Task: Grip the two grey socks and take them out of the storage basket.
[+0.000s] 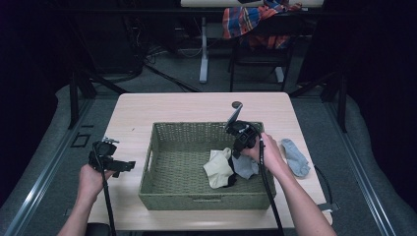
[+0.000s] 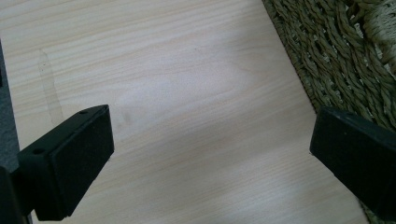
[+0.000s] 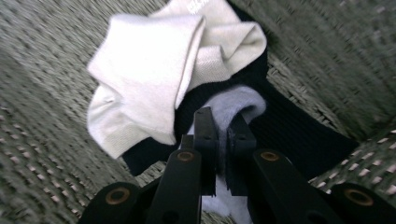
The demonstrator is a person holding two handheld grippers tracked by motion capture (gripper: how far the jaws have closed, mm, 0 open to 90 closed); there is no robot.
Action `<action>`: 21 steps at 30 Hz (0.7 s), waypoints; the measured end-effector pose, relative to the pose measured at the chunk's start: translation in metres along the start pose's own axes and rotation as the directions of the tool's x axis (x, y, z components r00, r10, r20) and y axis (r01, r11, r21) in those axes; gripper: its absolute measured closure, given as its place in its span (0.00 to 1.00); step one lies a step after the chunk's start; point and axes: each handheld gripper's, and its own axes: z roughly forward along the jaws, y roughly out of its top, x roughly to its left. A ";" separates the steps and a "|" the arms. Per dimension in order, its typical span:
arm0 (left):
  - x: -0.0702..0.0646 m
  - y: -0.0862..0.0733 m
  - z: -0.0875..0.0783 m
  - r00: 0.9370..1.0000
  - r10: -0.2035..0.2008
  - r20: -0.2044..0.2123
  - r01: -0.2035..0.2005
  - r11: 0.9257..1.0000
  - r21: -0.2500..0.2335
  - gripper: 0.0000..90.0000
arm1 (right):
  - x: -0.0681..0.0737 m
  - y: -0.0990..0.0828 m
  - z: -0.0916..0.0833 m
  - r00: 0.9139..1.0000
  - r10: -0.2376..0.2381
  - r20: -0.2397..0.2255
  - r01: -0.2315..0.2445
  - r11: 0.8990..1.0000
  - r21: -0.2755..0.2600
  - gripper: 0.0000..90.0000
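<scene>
Job (judged): putting loose socks into the woven basket on the worktop.
Right claw: inside basket, right half, jaws pinched on a light grey sock; in the right gripper view the fabric sits between the two black jaws, w/ only a thin gap.
Grey sock position: low in basket, apparently resting on or just above the pile; can't tell if fully set down, view is blurred.
Already in basket: cream sock, folded over, plus a black sock under it and the grey one. All bunched right of centre, touching each other.
Left to do: blue-grey sock lies on worktop just beside basket's right wall, near the right hand. Looks like the last one out.
Left claw: well apart from basket, over bare worktop at left, jaws spread wide, nothing between them. In the left gripper view there's plain wood below and basket's woven side at upper right.
Progress est.: approx. 3 of 4 socks in, if grey one counts; release pending.
Next (guess): let go of grey sock, lift out, go for blue-grey one.
Other: small dark round thing on worktop behind basket, untouched; can't tell what it is. Plaid cloth on chair far back, not part of this.
</scene>
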 end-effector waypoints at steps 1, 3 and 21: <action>0.000 0.000 0.000 1.000 0.001 0.003 -0.001 1.000 0.004 0.00 | -0.001 0.000 -0.007 1.000 -0.025 0.004 0.025 1.000 0.008 0.95; 0.000 0.000 0.000 1.000 0.001 0.001 -0.001 1.000 0.001 0.00 | 0.001 -0.003 -0.016 1.000 -0.015 -0.003 0.015 1.000 -0.023 0.95; 0.000 0.000 0.001 1.000 0.002 0.001 -0.002 1.000 0.006 0.00 | 0.007 -0.021 -0.072 0.999 -0.046 -0.020 0.041 0.975 -0.220 0.95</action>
